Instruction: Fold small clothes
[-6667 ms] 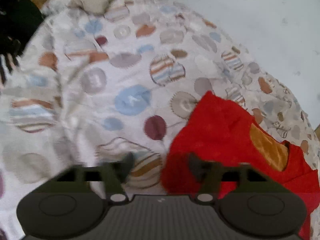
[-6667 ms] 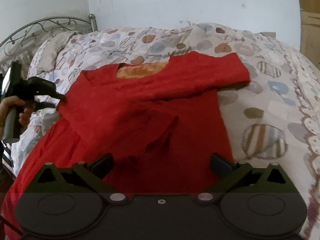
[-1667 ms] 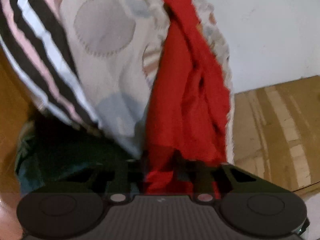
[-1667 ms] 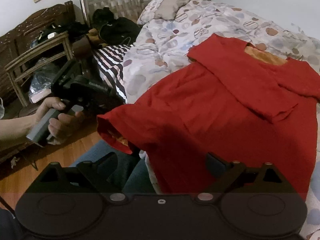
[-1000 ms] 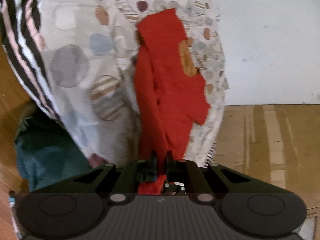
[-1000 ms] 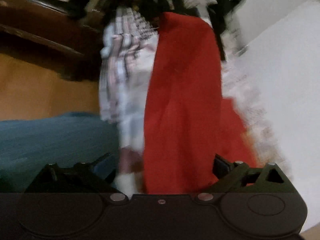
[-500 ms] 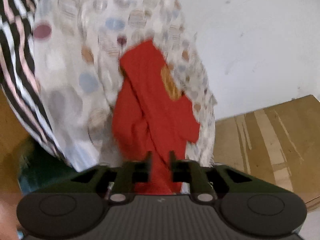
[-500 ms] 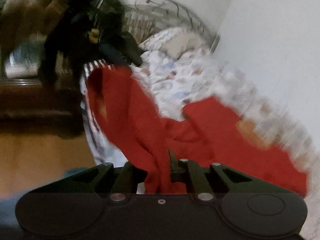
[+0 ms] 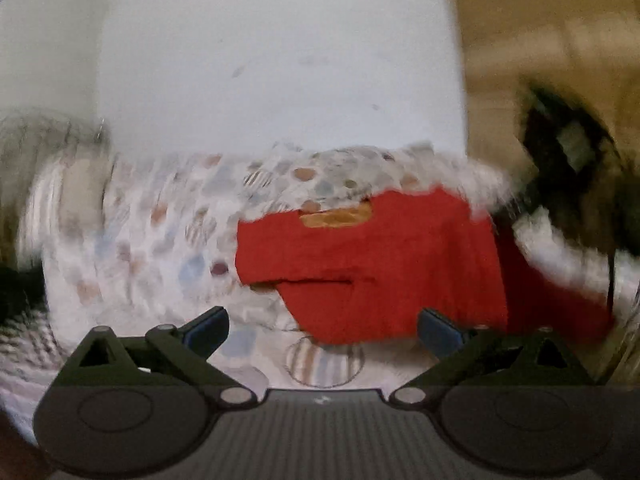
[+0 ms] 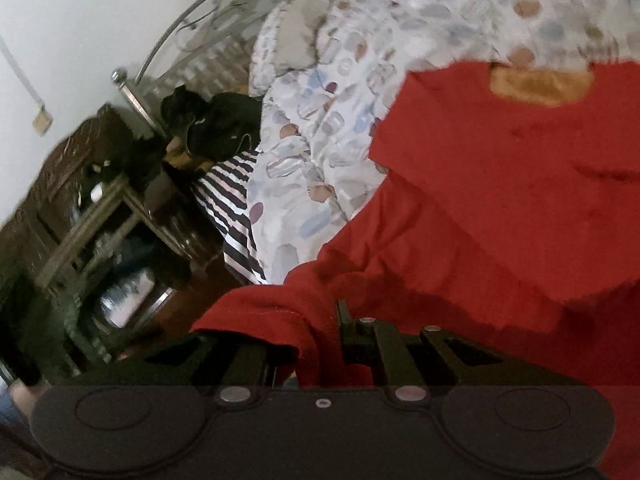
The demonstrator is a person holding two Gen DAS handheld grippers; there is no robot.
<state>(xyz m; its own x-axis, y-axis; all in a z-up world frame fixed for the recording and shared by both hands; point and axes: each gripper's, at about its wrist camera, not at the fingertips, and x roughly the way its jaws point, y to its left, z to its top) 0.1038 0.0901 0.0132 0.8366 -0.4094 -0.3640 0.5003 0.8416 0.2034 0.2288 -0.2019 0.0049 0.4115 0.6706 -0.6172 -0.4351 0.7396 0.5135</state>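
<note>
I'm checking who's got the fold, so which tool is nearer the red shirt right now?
Right. The right tool is shut on the red shirt at its near edge; the left tool is open, short of it.

We are seeing the right gripper pinching a bunched fold of the red garment, jaws closed on the cloth. The garment is lying across the dotted bedspread, its orange neck lining showing toward the bed's far edge. A metal headboard is arching at the bed's left end.

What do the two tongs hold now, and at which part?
The right tongs are shut on the red shirt, at a bunched edge near its hem. The left tongs are open and hold nothing.
</note>
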